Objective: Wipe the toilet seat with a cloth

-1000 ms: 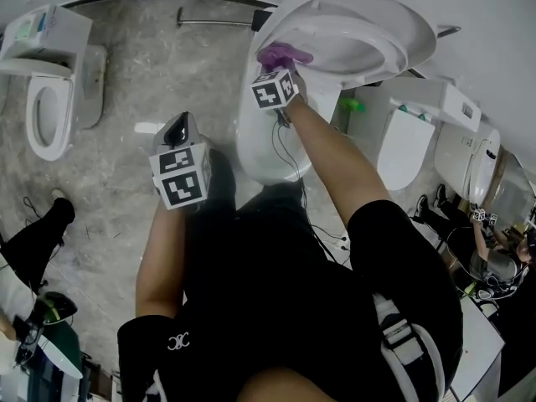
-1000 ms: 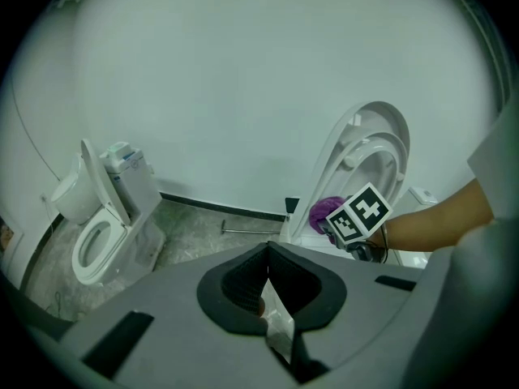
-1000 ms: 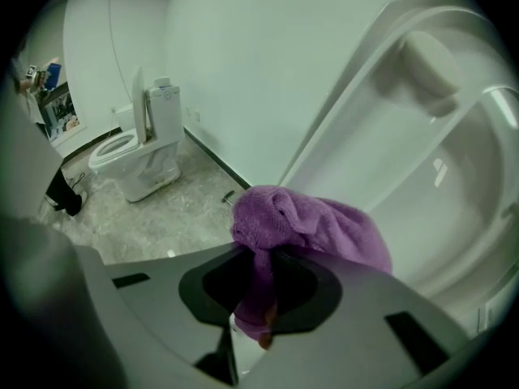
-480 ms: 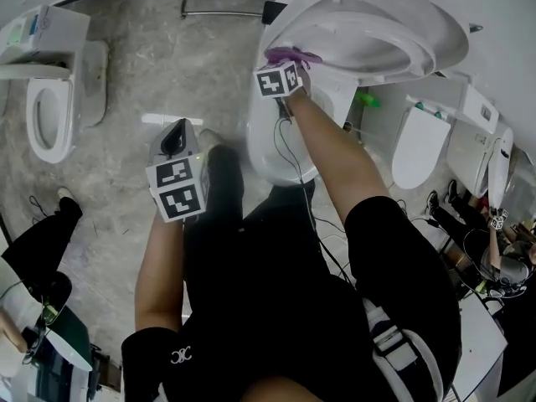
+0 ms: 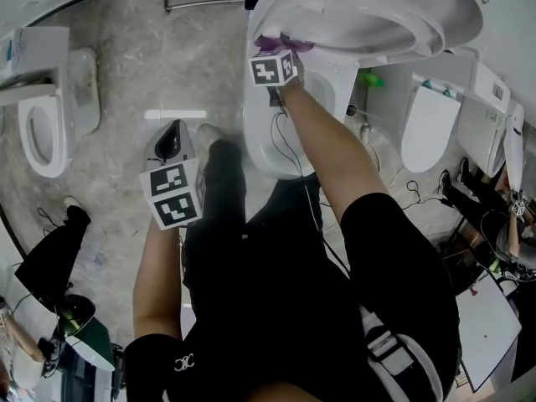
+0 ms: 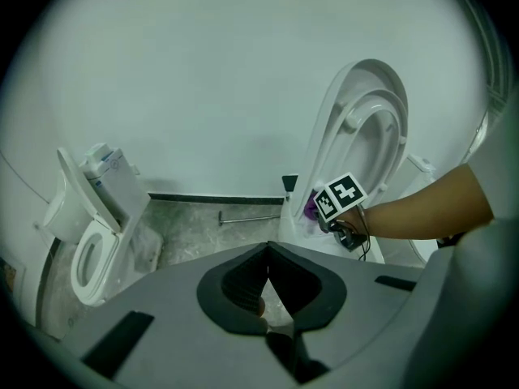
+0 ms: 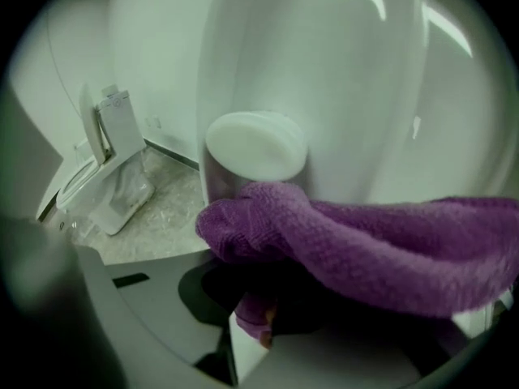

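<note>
The white toilet's seat (image 5: 394,50) stands raised against its lid above the bowl (image 5: 264,141). A purple cloth (image 5: 280,43) is pressed to the seat's lower left edge, and my right gripper (image 5: 280,53) is shut on it. In the right gripper view the cloth (image 7: 365,250) bunches over the right gripper (image 7: 263,327) in front of the seat's underside (image 7: 324,71) and a round white bumper (image 7: 255,146). My left gripper (image 5: 173,134) hangs shut and empty over the floor left of the bowl. Its pads meet in the left gripper view (image 6: 266,286), where the cloth (image 6: 310,207) and the raised seat (image 6: 369,144) also show.
Another toilet (image 5: 42,115) stands at the far left, and more white toilets (image 5: 427,132) at the right. A metal bar (image 5: 205,2) lies by the wall and a white strip (image 5: 174,115) on the floor. A cable (image 5: 289,153) hangs from my right gripper. A person's leg (image 5: 50,249) is lower left.
My right gripper has slid down the seat's left edge with the cloth still in it. The left gripper has sunk a little and stays shut.
</note>
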